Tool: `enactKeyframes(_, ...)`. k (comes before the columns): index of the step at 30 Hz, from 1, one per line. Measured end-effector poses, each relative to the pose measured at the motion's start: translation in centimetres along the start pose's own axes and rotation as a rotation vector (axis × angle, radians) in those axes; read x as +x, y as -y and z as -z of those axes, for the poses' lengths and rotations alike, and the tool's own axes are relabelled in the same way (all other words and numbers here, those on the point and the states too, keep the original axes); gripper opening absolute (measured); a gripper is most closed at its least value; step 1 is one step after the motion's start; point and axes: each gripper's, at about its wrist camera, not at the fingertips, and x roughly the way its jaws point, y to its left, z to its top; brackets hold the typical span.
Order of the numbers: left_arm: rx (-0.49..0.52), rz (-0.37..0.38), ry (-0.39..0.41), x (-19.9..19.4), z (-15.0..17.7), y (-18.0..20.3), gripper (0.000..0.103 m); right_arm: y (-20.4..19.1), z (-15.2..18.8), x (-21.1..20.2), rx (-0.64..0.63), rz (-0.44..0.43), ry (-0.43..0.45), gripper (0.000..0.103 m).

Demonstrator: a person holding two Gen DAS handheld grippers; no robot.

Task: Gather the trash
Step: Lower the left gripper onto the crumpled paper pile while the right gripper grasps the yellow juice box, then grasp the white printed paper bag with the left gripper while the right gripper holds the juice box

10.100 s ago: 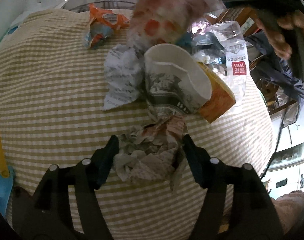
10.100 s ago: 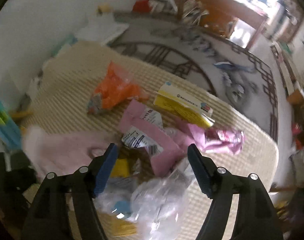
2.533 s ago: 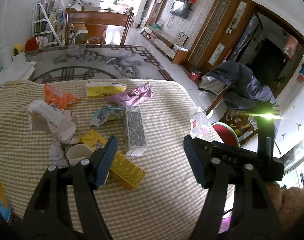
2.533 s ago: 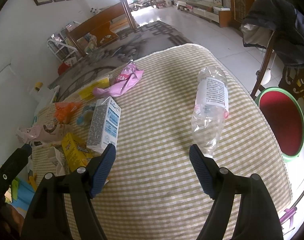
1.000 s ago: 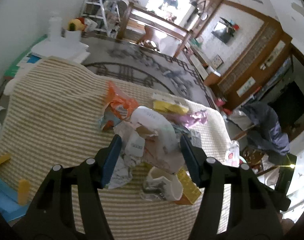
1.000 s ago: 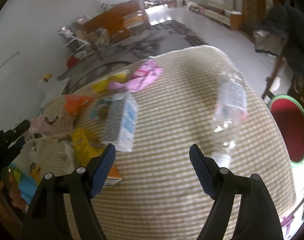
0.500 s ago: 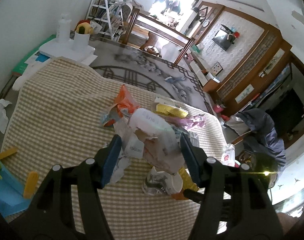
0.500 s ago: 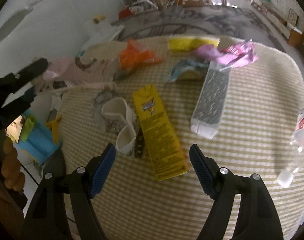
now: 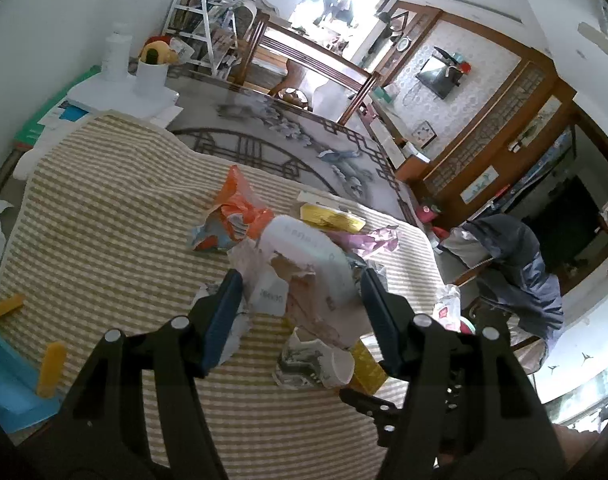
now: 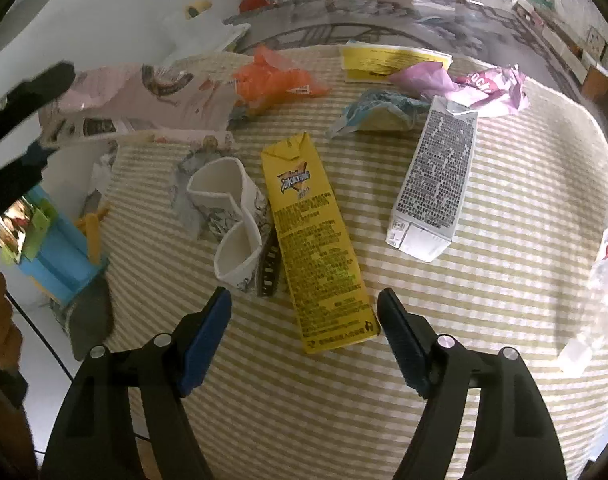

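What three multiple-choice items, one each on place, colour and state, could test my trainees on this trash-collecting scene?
1. The flat yellow carton lies:
A. just right of the crushed white paper cups
B. on the floor
C. under the clear plastic bottle

2. The crumpled wrapper at the far edge of the checked tablecloth is:
A. green
B. orange
C. black

3. The left gripper:
A. is empty
B. holds a spoon
C. holds a pale pink bag

1 A, carton beside cups; 2 B, plainly orange; 3 C, bag between its fingers.

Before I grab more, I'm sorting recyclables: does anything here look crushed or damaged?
Yes. The white patterned paper cup lies on its side, squashed so that its rim folds double, against the flat yellow carton. The grey-printed white carton looks intact.
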Motion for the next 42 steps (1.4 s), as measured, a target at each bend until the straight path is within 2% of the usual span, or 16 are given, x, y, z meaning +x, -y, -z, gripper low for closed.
enactKeyframes(1, 0.002, 0.003, 0.0, 0.0, 0.0, 0.1, 0.059, -0.1, 0.0, 0.2, -0.006, 0.003, -0.004, 0.059)
enactKeyframes(3, 0.006, 0.011, -0.002, 0.1, 0.0, 0.3, 0.059, -0.2, 0.2, 0.6, -0.018, 0.002, -0.025, 0.039)
enactKeyframes(10, 0.009, 0.024, 0.001, -0.1, 0.1, 0.8, 0.059, 0.2, 0.5, -0.7, -0.016, 0.003, 0.022, 0.039)
enactKeyframes(17, 0.019, 0.041, 0.018, -0.7, 0.1, 1.6, 0.059, 1.6, 0.5, -3.9, 0.04, 0.0, 0.127, 0.038)
enactKeyframes(29, 0.1, 0.084, 0.04, -0.9, 0.0, 5.6, 0.059, 4.0, 0.5, -8.9, 0.117, -0.008, 0.294, 0.038)
enactKeyframes(42, 0.155, 0.116, 0.009, 1.0, 1.1, 10.3, 0.059, 9.4, 3.0, -11.0, 0.248, 0.016, 0.335, 0.038)
